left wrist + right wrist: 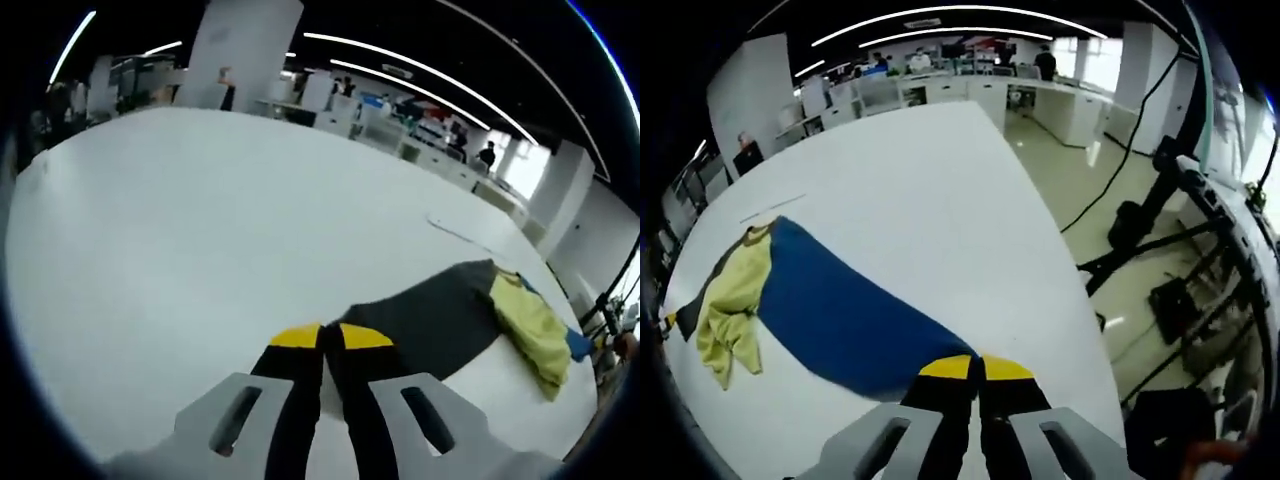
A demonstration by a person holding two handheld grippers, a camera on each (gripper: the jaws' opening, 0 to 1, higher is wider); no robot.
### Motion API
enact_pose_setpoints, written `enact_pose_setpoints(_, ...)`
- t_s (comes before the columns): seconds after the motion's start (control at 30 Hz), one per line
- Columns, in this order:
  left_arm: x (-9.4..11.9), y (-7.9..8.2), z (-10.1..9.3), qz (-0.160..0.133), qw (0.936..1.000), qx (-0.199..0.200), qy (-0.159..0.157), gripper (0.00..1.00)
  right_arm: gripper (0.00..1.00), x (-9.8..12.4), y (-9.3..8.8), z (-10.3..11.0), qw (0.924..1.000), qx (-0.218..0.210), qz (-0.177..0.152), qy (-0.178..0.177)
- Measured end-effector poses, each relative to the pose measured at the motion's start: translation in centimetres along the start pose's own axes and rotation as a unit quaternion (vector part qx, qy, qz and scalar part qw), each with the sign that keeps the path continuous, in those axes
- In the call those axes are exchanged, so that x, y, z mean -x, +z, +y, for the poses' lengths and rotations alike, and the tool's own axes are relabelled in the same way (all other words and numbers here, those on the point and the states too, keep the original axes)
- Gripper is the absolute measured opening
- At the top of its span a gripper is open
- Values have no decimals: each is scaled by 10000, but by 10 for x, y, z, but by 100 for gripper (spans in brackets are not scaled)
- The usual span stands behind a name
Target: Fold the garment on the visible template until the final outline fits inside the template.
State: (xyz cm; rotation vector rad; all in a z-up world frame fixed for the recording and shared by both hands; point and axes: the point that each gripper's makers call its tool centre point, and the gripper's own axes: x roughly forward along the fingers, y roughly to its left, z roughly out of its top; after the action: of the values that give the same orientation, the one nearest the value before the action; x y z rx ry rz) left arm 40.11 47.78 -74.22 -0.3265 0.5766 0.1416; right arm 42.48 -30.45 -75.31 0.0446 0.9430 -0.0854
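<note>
On the white table, the yellow-green garment lay bunched in a heap at one end of the template, a long mat that read dark grey in the left gripper view and blue in the right gripper view. By the look of it the folding was barely begun: the garment was crumpled, not squared, and spilled past the mat's edge. The left gripper had its jaws clenched together just above the mat's near corner, apparently holding nothing. The right gripper was likewise pinched shut, its tips at the mat's other end; whether it nipped the mat's edge could not be told.
</note>
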Motion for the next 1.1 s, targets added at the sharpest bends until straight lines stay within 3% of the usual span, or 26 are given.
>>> enact_pose_setpoints(0.23,-5,0,11,89,9996,-203,153,2,0,-15,3,-18,9998,94,165,-114)
enact_pose_setpoints(0.4,-7,5,17,-22,9997,163,185,2,0,-14,2,-18,9993,212,211,-213)
enact_pose_setpoints(0.47,-8,6,20,-10,9997,57,242,2,0,-20,6,-26,9992,240,236,-236)
enact_pose_setpoints(0.77,-17,15,30,-28,9990,-282,343,3,0,-16,2,-21,9992,225,250,-216)
enact_pose_setpoints(0.83,-16,17,30,-80,9986,-376,366,2,0,-15,3,-19,9986,458,224,-151)
enact_pose_setpoints(0.93,-13,22,23,-166,9979,-594,197,4,1,-10,4,-10,9983,566,155,25)
enact_pose_setpoints(1.0,-12,24,17,-233,9969,-749,84,13,14,-14,10,-8,9984,524,75,210)
enact_pose_setpoints(1.1,-9,25,9,-284,9952,-933,-70,18,30,-10,10,4,9972,591,10,468)
